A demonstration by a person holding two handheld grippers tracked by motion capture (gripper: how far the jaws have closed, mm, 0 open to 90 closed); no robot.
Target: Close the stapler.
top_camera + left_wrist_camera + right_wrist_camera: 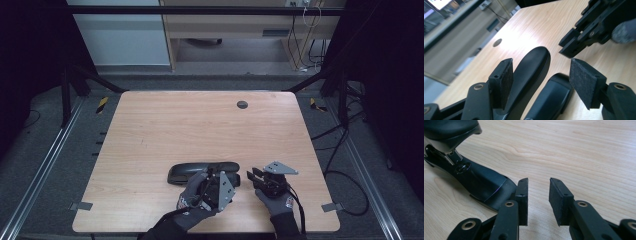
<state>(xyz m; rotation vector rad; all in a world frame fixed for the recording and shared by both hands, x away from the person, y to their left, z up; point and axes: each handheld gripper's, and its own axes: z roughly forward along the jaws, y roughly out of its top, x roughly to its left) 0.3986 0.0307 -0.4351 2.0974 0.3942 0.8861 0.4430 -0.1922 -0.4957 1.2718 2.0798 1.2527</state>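
Stapler, black and glossy, lies lengthwise on table.

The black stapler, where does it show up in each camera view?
High view: stapler lies at the table's near middle, by both hands.
Left gripper view: bottom centre, between that gripper's fingers.
Right gripper view: upper left.
Shared landmark: the wooden table.
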